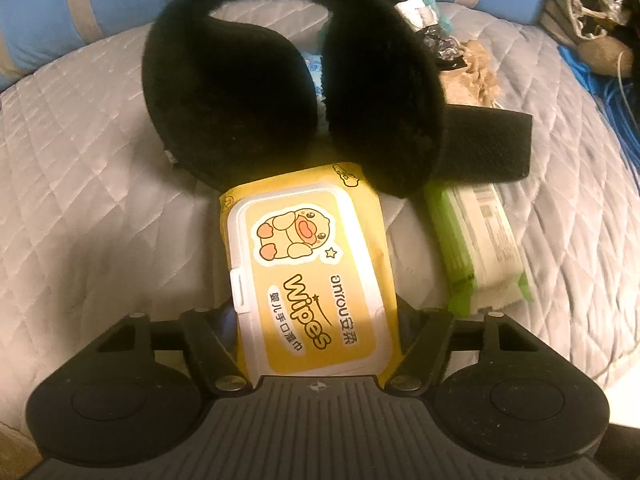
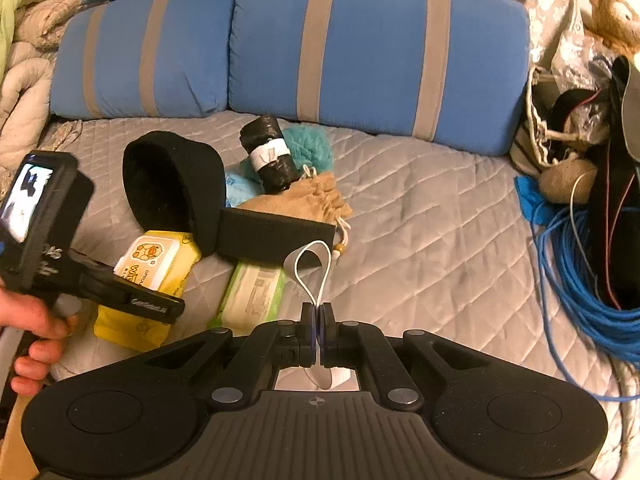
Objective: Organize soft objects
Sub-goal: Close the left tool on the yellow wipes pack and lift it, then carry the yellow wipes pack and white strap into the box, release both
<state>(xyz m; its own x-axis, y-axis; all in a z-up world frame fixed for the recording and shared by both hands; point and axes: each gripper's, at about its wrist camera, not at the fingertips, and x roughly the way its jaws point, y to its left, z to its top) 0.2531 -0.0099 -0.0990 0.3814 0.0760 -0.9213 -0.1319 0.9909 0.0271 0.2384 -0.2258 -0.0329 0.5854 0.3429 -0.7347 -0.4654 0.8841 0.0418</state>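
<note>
The left gripper point(image 1: 316, 312) is closing its jaws on the near end of a yellow wipes pack point(image 1: 308, 264), one finger on each long side, the duck label facing up. The pack is lying on the grey quilted bed point(image 1: 88, 200), and its far end is tucking under a pair of black furry earmuffs point(image 1: 288, 92). Just right of the yellow pack a green-and-white tissue pack point(image 1: 476, 240) is resting flat, with a black foam block point(image 1: 484, 148) overlapping its far end. Behind the earmuffs a black roll with a white band point(image 1: 416, 16) is showing. From the right wrist view, the right gripper point(image 2: 319, 320) is holding its jaws pressed together on a thin grey-white loop of strap point(image 2: 316, 268), which is standing up in an arch above the fingertips. The person's left hand point(image 2: 36, 340) is gripping the left tool's handle at the frame's left edge. Beyond the pile, a tan drawstring pouch point(image 2: 316, 198) and a teal fluffy ball point(image 2: 310, 148) are sitting close together beside the roll. Two blue striped pillows point(image 2: 360, 48) are leaning along the head of the bed. A coil of blue cable point(image 2: 580, 276) is piling up at the right side.
</note>
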